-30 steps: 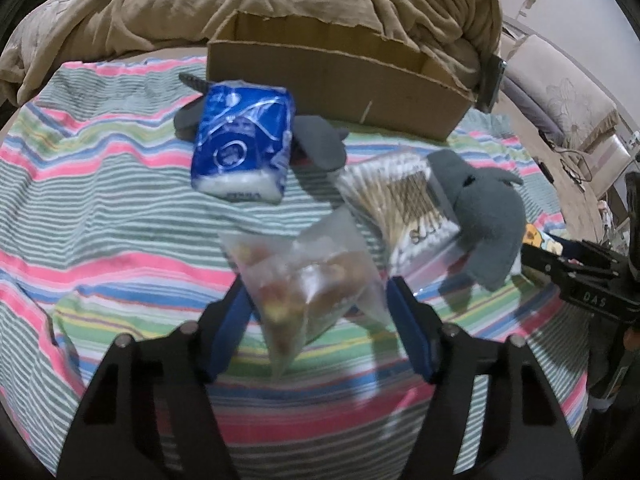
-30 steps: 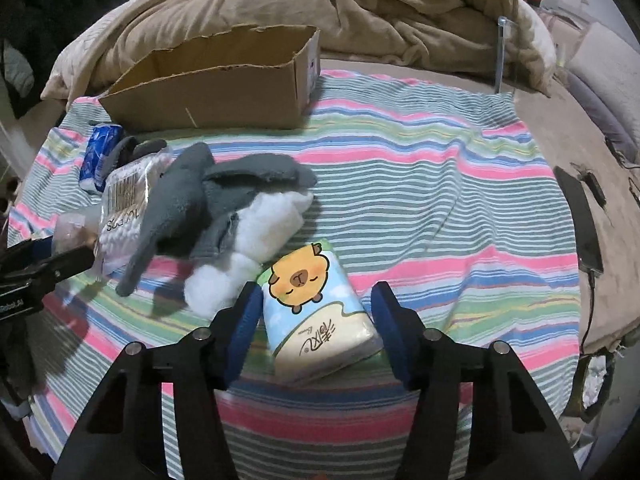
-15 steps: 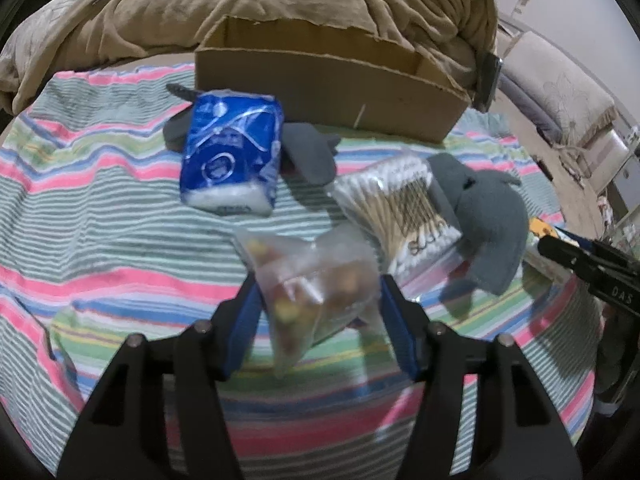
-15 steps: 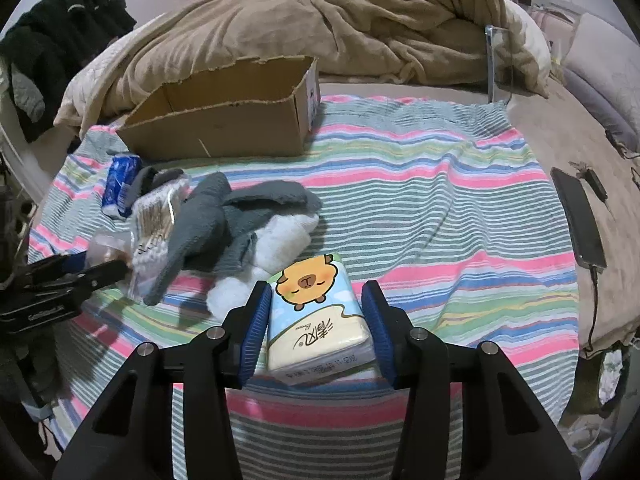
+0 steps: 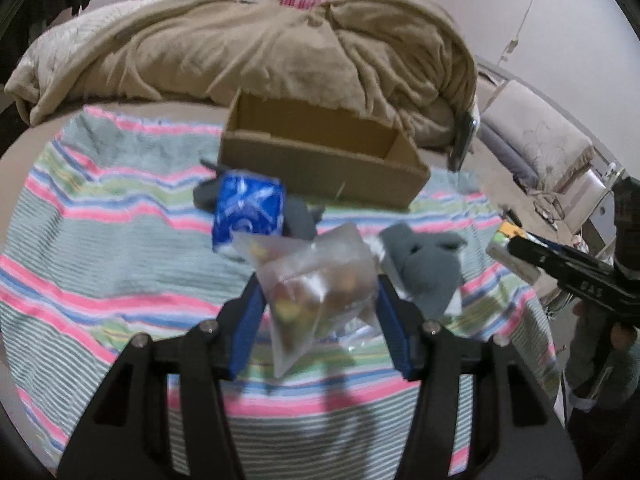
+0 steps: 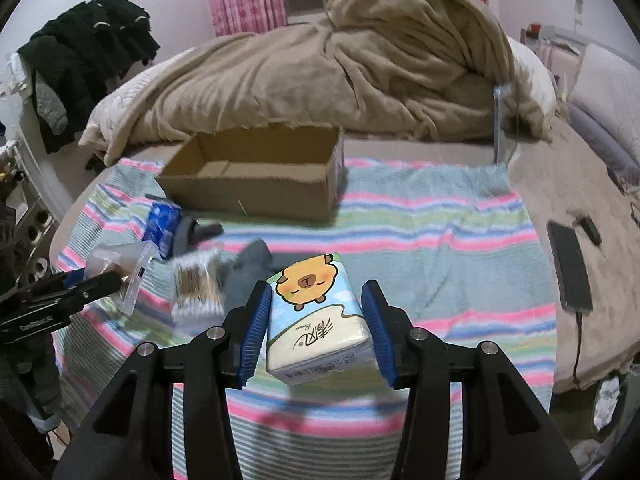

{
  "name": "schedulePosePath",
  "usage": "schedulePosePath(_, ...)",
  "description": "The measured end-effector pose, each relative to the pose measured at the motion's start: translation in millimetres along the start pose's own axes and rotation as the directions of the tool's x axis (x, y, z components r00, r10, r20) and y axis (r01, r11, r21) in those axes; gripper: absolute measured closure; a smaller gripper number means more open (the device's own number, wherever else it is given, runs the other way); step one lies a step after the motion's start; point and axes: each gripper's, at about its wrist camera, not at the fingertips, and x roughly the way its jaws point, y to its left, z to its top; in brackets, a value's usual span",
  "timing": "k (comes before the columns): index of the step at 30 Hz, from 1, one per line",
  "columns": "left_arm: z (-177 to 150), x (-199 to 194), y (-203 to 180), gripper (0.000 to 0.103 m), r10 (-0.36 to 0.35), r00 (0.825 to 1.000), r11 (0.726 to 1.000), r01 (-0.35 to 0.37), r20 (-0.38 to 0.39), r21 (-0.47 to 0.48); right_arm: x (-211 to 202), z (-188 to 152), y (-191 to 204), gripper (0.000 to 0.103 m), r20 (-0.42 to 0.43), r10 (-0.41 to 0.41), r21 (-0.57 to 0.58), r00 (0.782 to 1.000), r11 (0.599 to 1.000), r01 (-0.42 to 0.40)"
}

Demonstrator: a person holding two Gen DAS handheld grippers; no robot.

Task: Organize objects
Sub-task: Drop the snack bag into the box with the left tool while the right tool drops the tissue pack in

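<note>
My left gripper (image 5: 320,280) has its blue pads pressed on a clear plastic bag of small snacks (image 5: 312,268), held above the striped cloth; its jaws are still closing. My right gripper (image 6: 317,292) is shut on a tissue pack with a cartoon capybara (image 6: 316,320), also raised. An open cardboard box (image 5: 320,168) (image 6: 248,192) stands at the back of the cloth. In front of it lie a blue tissue pack (image 5: 248,208), a bag of cotton swabs (image 6: 198,280) and a grey plush toy (image 5: 424,268).
A striped cloth (image 6: 420,240) covers the bed. A heaped beige blanket (image 6: 360,72) rises behind the box. A dark phone with a cable (image 6: 570,268) lies on the right of the bed. Dark clothes (image 6: 80,52) hang at the far left.
Both grippers closed on their items and rose: the snack bag and the capybara tissue pack now hang above the cloth. More of the box's inside shows.
</note>
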Motion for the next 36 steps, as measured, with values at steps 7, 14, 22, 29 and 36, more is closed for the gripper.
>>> schedulePosePath(7, 28.7, 1.0, 4.6, 0.047, -0.030, 1.000, 0.999, 0.030, 0.010, -0.012, 1.4, 40.3, 9.3, 0.054, 0.060, 0.009, -0.072, 0.998, 0.997, -0.005)
schedulePosePath(14, 74.4, 10.9, 3.0, 0.047, 0.022, 0.998, 0.999, -0.025, 0.053, 0.047, 21.3, 85.9, 9.0, 0.053, 0.090, 0.032, -0.091, 0.995, 0.996, -0.024)
schedulePosePath(22, 121.3, 59.6, 16.1, 0.047, 0.031, 0.999, 0.998, -0.032, 0.027, 0.061, 66.6, 128.4, 11.4, 0.053, 0.065, 0.068, -0.091, 0.996, 0.994, -0.062)
schedulePosePath(29, 142.3, 104.0, 19.4, 0.047, 0.057, 0.998, 0.995, -0.057, -0.004, 0.078, 115.2, 137.9, 12.7, 0.053, 0.003, 0.067, -0.081, 0.998, 0.994, -0.067)
schedulePosePath(36, 147.6, 149.3, 25.3, 0.045, 0.093, 0.992, 0.994, -0.087, -0.086, 0.066, 166.4, 133.9, 6.8, 0.053, -0.103, 0.077, -0.037, 0.992, 0.996, -0.081)
